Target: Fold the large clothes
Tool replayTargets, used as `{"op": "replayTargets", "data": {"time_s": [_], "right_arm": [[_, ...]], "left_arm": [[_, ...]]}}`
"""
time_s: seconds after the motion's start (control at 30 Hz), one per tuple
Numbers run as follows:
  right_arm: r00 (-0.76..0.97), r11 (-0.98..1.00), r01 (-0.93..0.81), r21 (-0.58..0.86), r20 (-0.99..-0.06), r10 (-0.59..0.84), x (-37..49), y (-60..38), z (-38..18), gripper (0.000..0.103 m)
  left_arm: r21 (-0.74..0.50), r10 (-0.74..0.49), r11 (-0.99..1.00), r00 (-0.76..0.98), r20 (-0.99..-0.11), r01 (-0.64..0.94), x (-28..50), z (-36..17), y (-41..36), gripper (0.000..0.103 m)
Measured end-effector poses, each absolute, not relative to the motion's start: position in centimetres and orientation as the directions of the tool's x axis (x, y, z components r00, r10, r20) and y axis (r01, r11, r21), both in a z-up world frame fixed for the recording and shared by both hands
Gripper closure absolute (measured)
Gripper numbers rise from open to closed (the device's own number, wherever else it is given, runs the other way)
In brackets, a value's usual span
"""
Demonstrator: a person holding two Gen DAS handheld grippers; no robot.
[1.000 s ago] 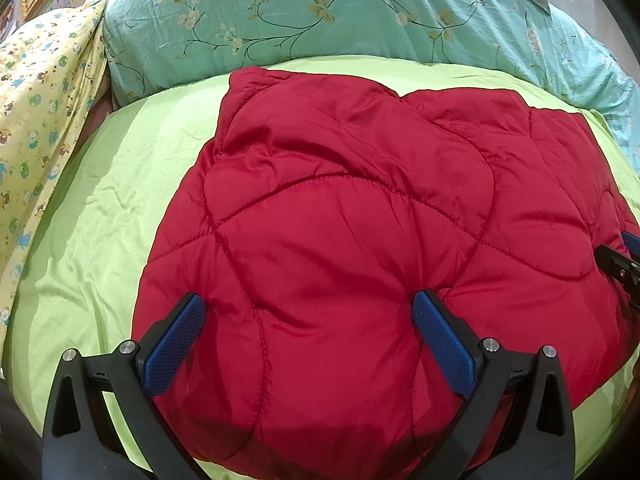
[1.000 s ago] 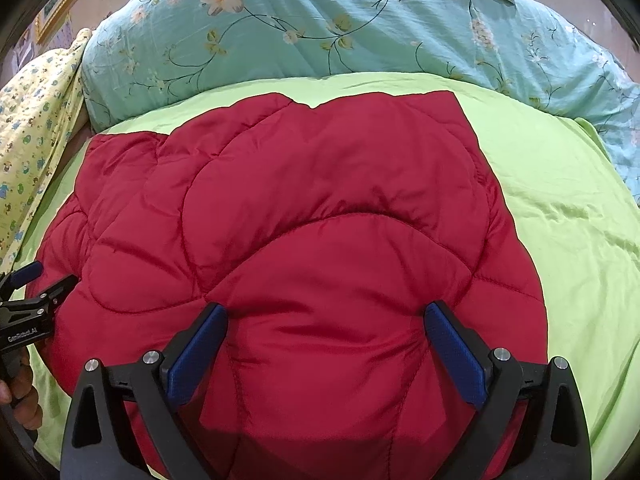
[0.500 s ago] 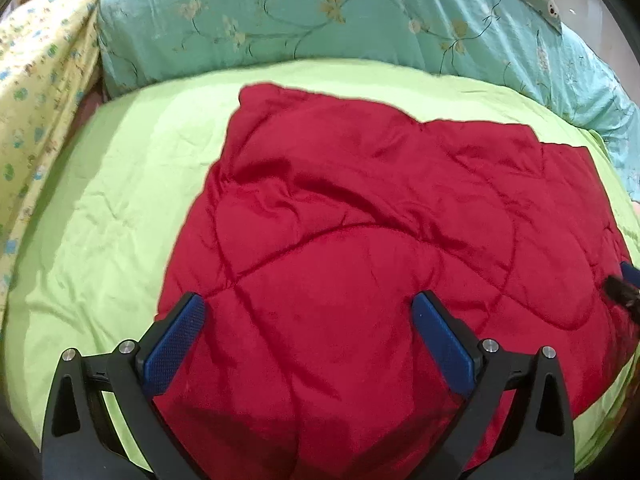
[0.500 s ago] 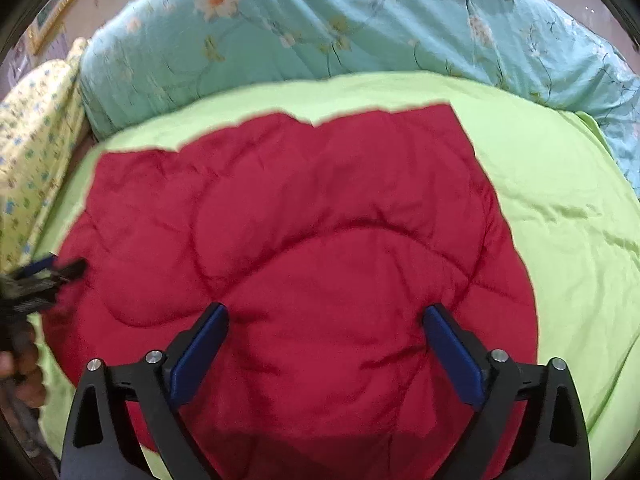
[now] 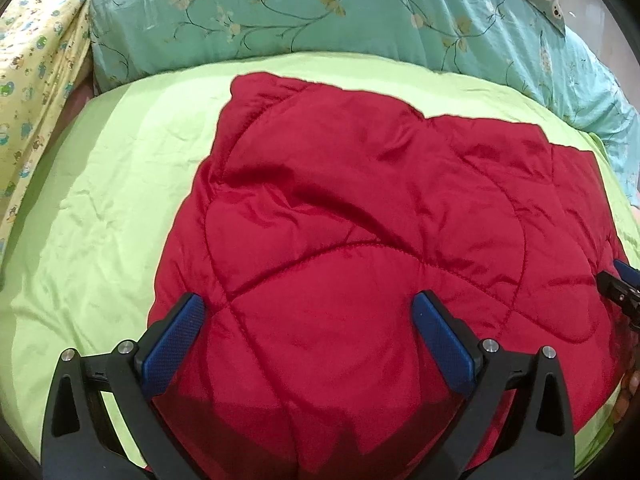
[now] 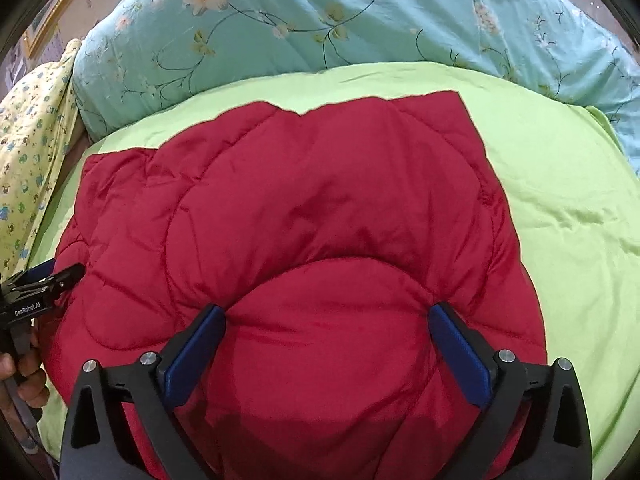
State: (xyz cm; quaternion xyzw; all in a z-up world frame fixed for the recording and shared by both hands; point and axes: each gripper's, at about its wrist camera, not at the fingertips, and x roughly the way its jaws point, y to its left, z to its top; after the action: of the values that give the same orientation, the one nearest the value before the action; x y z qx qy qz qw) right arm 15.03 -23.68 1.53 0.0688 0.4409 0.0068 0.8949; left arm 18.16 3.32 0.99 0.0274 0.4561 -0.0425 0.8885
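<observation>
red quilted garment (image 5: 360, 240) on green sheet (image 5: 100, 200); teal floral bedding (image 5: 320, 12) beyond; both tongs spread wide, empty.

The red quilted garment (image 5: 360, 248) runs under both tools, its near hem cut off below each frame. Off to the right gripper's left, the left gripper (image 6: 44, 284) is half out of view, and the hand (image 6: 24, 376) holding it is cropped.

Red quilted jacket (image 5: 360, 240) on lime-green sheet (image 5: 100, 200); teal floral duvet (image 6: 320, 20); yellow cartoon-print cloth (image 5: 32, 60).
</observation>
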Motion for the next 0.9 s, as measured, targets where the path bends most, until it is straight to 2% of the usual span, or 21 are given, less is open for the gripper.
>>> {"op": "replayTargets", "data": {"time_s": [0.33, 0.6, 0.9], "right_arm": [[0.625, 0.988, -0.027, 0.149, -0.769, 0.133, 8.9, -22.1, 4.9, 0.001], [0.593, 0.991, -0.071, 0.11, -0.794, 0.131, 4.5, -20.1, 4.2, 0.001], [0.536, 0.992, -0.095, 0.086, -0.835, 0.124, 2.0, -18.8, 3.2, 0.001]], "left_arm": [[0.031, -0.051, 0.992, 0.6, -0.798, 0.125, 11.4, 2.8, 2.5, 0.0], [0.066, -0.023, 0.991, 0.619, -0.785, 0.12, 6.5, 3.5, 2.2, 0.0], [0.118, -0.021, 0.975, 0.612, -0.791, 0.186, 3.5, 3.0, 0.3, 0.0]]}}
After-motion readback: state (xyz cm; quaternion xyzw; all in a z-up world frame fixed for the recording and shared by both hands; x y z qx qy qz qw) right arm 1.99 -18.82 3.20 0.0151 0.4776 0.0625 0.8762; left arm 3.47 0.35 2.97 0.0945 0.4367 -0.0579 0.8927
